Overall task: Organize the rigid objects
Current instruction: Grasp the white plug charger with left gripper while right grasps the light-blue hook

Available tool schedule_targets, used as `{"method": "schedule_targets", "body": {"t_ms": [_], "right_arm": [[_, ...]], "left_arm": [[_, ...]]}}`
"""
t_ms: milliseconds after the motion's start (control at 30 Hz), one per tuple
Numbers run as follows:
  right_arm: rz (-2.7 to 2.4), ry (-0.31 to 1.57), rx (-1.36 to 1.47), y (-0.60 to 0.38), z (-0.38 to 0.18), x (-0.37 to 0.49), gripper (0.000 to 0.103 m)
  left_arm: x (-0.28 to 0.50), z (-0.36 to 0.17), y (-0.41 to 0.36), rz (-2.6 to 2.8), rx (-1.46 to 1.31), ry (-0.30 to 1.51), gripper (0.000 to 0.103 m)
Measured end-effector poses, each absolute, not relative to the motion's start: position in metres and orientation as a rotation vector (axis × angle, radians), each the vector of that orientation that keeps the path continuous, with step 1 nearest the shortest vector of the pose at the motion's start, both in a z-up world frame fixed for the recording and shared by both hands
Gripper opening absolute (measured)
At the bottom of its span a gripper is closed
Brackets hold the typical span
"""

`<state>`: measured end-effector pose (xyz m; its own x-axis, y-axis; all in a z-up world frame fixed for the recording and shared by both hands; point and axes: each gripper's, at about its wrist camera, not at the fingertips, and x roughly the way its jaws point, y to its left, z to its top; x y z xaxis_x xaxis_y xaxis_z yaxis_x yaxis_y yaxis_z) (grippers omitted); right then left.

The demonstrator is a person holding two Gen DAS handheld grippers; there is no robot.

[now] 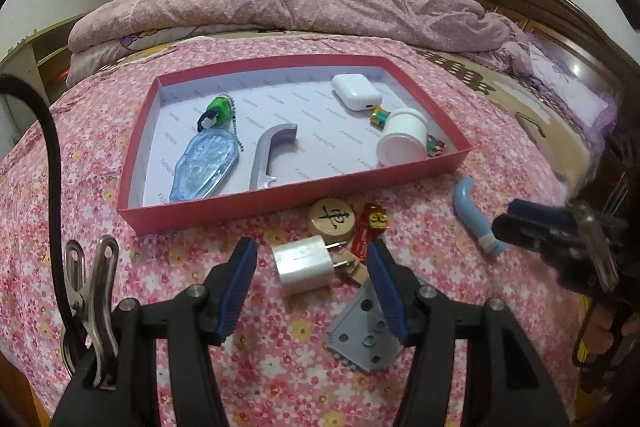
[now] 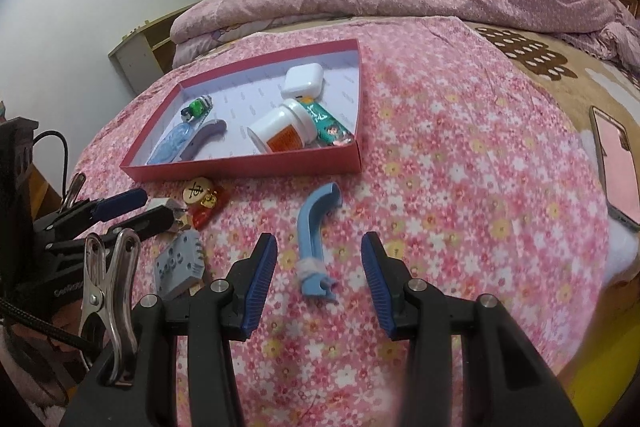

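Box [image 1: 224,211] at 12 o'clock holds six-odd items; charger [image 1: 302,265], chess piece [image 1: 331,222], red charm [image 1: 370,227], grey plate [image 1: 362,337], blue handle [image 2: 318,223] remain on bedspread. Left gripper [image 1: 312,291] and right gripper [image 2: 320,281] gape, empty.

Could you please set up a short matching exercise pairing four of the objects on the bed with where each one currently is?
Things:
1. white charger
2. blue curved handle
3. white earbud case
4. phone

Places:
A. inside the red tray
B. between the open left gripper fingers
C. far right on the bed
D. ahead of the open right gripper

Pairs: 1-B, 2-D, 3-A, 4-C
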<state>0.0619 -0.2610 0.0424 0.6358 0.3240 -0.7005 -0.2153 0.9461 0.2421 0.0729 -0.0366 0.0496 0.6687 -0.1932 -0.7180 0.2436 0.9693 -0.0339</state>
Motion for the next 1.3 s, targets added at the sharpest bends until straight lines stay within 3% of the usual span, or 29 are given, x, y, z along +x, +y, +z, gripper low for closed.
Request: {"method": "schedule_targets", "body": {"t_ms": [767,867,1000,1300], "right_arm": [[0.328,0.818,0.133,-0.243,0.021,0.067,0.045],[0.300,0.805,0.130,-0.243,0.020,0.069,0.037],[0.253,0.792,0.098,-0.242,0.019,0.071,0.022],[0.254,0.774,0.097,-0.243,0.017,0.068,0.017]], "left_arm": [[0.080,0.034,-0.036,-0.247,0.072,0.797,0.060],[0.080,0.033,-0.036,-0.250,0.066,0.796,0.060],[0.078,0.033,-0.035,-0.271,0.031,0.805,0.050],[0.074,0.037,-0.035,-0.263,0.053,0.789,0.050]]}}
